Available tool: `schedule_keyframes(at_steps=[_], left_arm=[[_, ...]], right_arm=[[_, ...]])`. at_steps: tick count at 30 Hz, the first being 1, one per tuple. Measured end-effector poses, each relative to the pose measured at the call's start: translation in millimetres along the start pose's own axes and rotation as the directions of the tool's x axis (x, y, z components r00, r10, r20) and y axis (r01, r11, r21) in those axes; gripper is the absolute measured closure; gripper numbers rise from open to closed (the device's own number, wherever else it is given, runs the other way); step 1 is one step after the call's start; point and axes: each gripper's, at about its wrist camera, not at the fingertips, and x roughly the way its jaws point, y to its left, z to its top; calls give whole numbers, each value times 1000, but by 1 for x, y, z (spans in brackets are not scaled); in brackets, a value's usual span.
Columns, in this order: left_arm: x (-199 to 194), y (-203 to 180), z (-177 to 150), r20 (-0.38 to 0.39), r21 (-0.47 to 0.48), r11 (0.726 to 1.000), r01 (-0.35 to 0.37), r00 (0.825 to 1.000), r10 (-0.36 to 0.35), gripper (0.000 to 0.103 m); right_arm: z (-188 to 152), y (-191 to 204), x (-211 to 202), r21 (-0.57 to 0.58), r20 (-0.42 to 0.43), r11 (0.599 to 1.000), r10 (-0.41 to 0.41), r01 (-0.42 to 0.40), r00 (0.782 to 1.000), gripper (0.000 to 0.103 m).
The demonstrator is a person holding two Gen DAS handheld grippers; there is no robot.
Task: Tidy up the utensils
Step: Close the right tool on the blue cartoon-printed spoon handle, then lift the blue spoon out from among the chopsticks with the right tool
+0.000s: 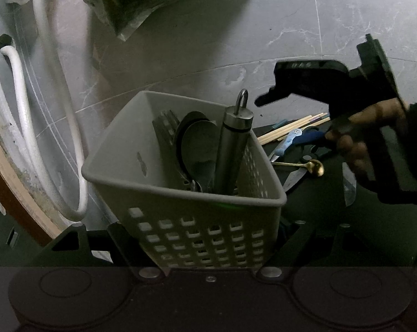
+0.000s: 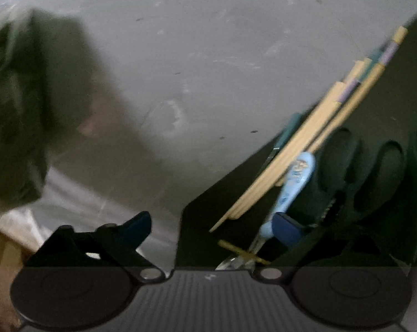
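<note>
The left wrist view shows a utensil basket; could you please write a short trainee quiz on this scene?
1. True or false: the perforated grey basket already holds a steel handle with a hanging loop.
2. Which lies outside the basket? A) gold spoon B) whisk C) ladle
3. Fill in: the bundle of wooden ___ lies on the dark mat.

Key: 1 true; 2 A; 3 chopsticks.
</note>
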Motion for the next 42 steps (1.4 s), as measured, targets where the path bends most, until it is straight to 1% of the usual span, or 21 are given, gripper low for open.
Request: schedule_keyframes(at_steps=[2, 3, 4, 5, 6, 8, 9, 13, 15, 17, 19, 21, 23, 28, 33, 42], left_arm=[[0, 2, 0, 1, 5, 1000, 10, 1000, -10, 21], [0, 4, 0, 3, 7, 1000, 14, 1000, -14, 21], [1, 5, 0, 5, 10, 1000, 19, 1000, -19, 21], [1, 6, 0, 6, 11, 1000, 24, 1000, -25, 21], [2, 8, 0, 6, 11, 999, 31, 999, -31, 21], [3, 11, 0, 8, 11, 999, 44, 999, -44, 21], [4, 12, -1, 9, 13, 999, 48, 999, -49, 21], [6, 17, -2, 10, 15, 998, 66, 998, -66, 21], [7, 18, -3, 9, 15, 997, 73, 997, -73, 21], [7, 19, -3, 8, 17, 997, 78, 997, -78, 21], [7, 20, -3, 7, 16, 997, 81, 997, -82, 21], [7, 21, -3, 6, 16, 996, 84, 996, -84, 21], [8, 21, -2, 5, 15, 996, 85, 996, -85, 21], [8, 22, -2, 3, 12, 996, 84, 996, -84, 21], [9, 20, -2, 1, 11, 997, 79, 997, -79, 21], [11, 19, -3, -3, -1, 997, 71, 997, -71, 21]], right_arm=[[-1, 0, 4, 25, 18, 998, -51, 51, 999, 22], [-1, 0, 7, 37, 24, 996, -84, 83, 996, 23], [-1, 1, 9, 48, 30, 992, -120, 118, 992, 28], [-1, -1, 11, 59, 34, 987, -154, 152, 988, 32], [-1, 0, 14, 69, 36, 981, -181, 179, 983, 34], [-2, 0, 18, 87, 44, 968, -239, 234, 970, 47], [-2, 1, 19, 87, 53, 964, -258, 253, 965, 49], [1, 8, 27, 68, 84, 950, -310, 304, 947, 52], [3, 9, 33, 62, 91, 947, -321, 317, 943, 55], [4, 10, 37, 52, 97, 941, -339, 335, 936, 66], [6, 10, 40, 36, 101, 934, -357, 355, 929, 72], [8, 9, 42, 26, 100, 932, -361, 361, 927, 76], [14, 9, 46, 2, 90, 926, -376, 377, 922, 86], [29, 18, 64, -84, 47, 906, -412, 415, 910, 87], [36, 34, 84, -190, 31, 874, -449, 447, 893, 87], [32, 53, 106, -395, 44, 777, -518, 491, 854, 85]])
